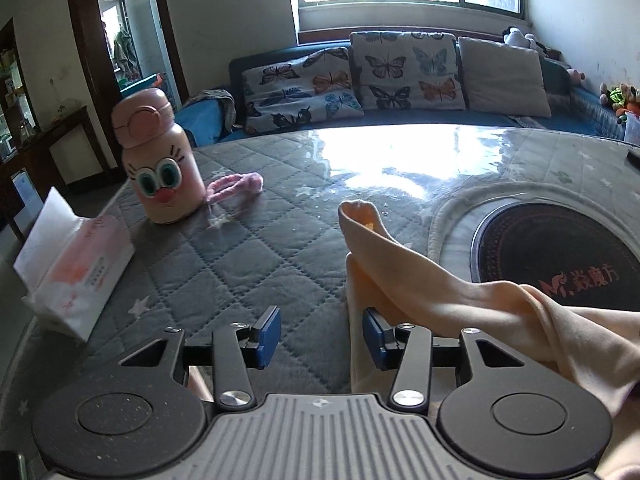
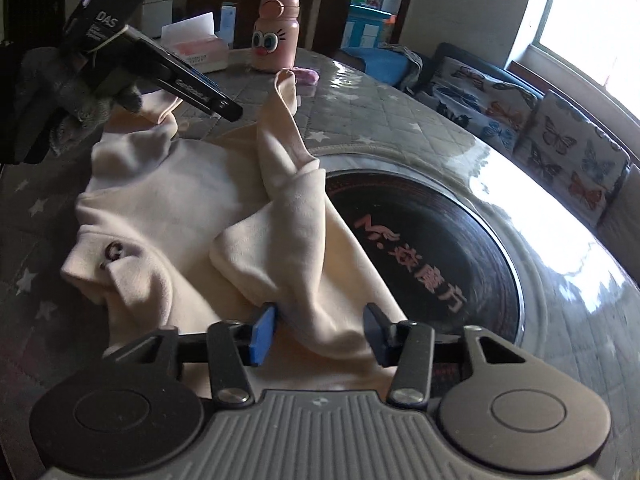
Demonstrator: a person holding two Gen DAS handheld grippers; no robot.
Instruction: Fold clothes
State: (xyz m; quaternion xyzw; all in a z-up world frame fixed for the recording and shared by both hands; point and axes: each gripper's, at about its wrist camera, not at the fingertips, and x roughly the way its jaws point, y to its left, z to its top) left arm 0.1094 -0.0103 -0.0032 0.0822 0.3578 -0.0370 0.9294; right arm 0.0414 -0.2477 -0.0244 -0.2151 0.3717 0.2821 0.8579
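The cream garment [image 2: 168,208] lies crumpled on the quilted table [image 1: 224,248], one sleeve [image 2: 286,120] stretching away to the far side. The right gripper [image 2: 320,332] stands open with a fold between its jaws, nearer than the open, empty left gripper [image 1: 320,332], which has the cloth on its right.

Pink lettering, a stylised "M" mark followed by the Chinese characters "焱魔方", is printed on the black round hob plate [image 2: 424,256] set into the table; the same print is seen in the left wrist view [image 1: 576,280]. "DAS" is read in white on the dark device [image 2: 108,20] held at upper left, smaller lines beneath being illegible. Print on the tissue pack [image 1: 84,268] cannot be read.
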